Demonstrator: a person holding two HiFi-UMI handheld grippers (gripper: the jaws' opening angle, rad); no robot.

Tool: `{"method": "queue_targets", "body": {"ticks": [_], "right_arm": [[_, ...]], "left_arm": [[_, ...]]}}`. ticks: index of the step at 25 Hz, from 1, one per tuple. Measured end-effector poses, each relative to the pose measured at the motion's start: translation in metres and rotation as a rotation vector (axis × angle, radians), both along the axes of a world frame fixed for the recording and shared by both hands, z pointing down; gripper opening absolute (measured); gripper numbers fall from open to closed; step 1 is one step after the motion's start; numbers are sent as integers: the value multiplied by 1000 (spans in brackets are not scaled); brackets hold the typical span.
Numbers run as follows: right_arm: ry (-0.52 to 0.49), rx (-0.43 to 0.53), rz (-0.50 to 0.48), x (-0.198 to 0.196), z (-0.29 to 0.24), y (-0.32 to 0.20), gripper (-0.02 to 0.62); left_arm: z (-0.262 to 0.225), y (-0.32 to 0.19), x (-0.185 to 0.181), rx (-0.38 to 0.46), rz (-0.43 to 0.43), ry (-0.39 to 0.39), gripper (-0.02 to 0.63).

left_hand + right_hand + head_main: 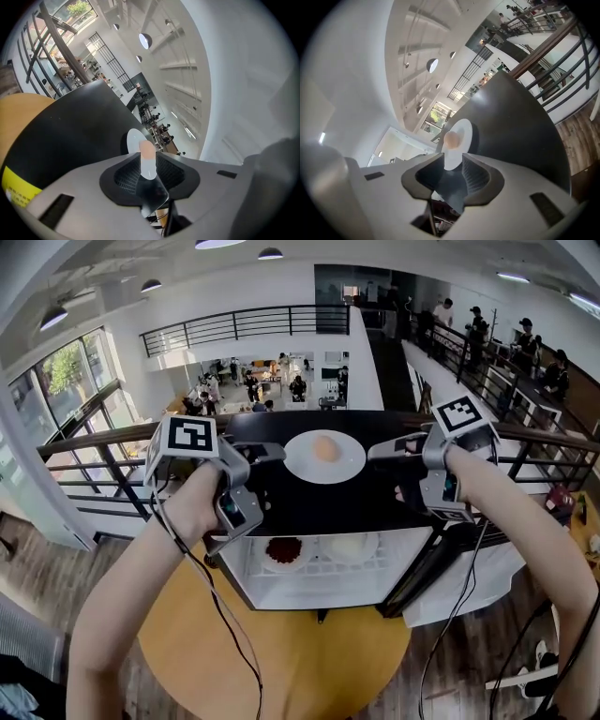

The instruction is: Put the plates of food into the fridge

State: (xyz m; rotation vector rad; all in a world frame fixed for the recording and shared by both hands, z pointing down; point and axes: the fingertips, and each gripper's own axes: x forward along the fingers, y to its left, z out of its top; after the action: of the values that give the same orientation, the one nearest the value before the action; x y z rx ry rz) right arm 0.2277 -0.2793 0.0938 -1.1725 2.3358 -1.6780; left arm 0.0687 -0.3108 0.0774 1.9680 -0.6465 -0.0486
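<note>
Plate (349, 466) between left tongs (274, 454), right tongs (379, 452)

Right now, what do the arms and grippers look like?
The left gripper and right gripper: grey bodies, black ribbed pads, each topped by a white cube with black square markers. Black cables trail from both. No sleeves in view.

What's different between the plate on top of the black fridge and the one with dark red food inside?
The top plate rests on the fridge's black top; the shelf plate sits on the wire shelf inside. The top plate carries a pale orange lump; the shelf plate dark red food. The left gripper and right gripper hold the top plate's rim; no gripper touches the shelf plate. Both are round and white.
</note>
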Motion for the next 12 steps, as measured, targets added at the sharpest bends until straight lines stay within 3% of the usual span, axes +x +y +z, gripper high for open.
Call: {"method": "queue_targets", "body": {"ticks": [5,12], "right_arm": [[60,-11,-32,11,10,-10,107],[123,-39,-125,9,18,-11,107]], "left_arm": [[18,-8,9,-129,33,-14,84],[36,-3,19,-240,137,-167,98]]}}
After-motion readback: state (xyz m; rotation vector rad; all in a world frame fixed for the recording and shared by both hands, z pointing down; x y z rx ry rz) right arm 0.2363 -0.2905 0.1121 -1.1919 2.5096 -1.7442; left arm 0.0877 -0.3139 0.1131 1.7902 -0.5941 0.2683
